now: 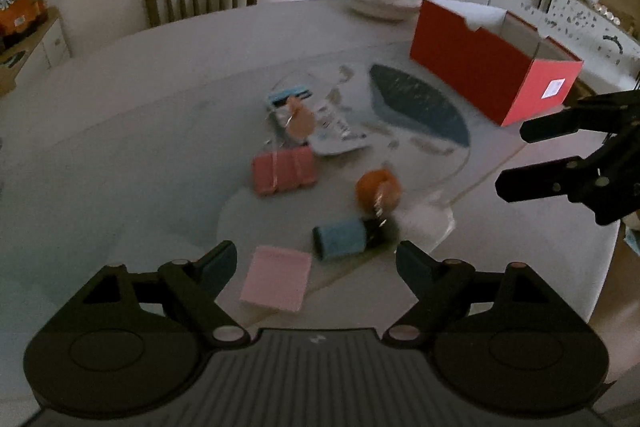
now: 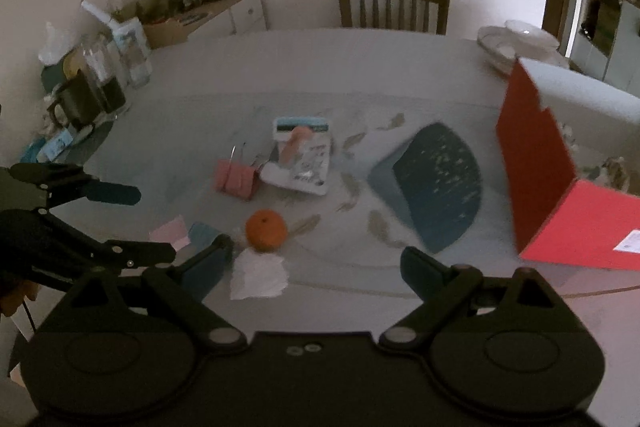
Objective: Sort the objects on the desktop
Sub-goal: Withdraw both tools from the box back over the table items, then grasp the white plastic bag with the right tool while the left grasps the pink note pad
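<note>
Desk items lie scattered on a round table. In the left wrist view my left gripper is open over a pink sticky-note pad and a blue cylinder, touching neither. Beyond them are an orange, a pink binder clip, a white packet and a dark blue pouch. An open red box stands at the right. My right gripper is open above a crumpled white tissue, near the orange. It holds nothing.
A wooden chair stands at the table's far side. Stacked white plates sit behind the red box. Glass jars and a dark mug crowd the table's left edge. A side cabinet carries snack bags.
</note>
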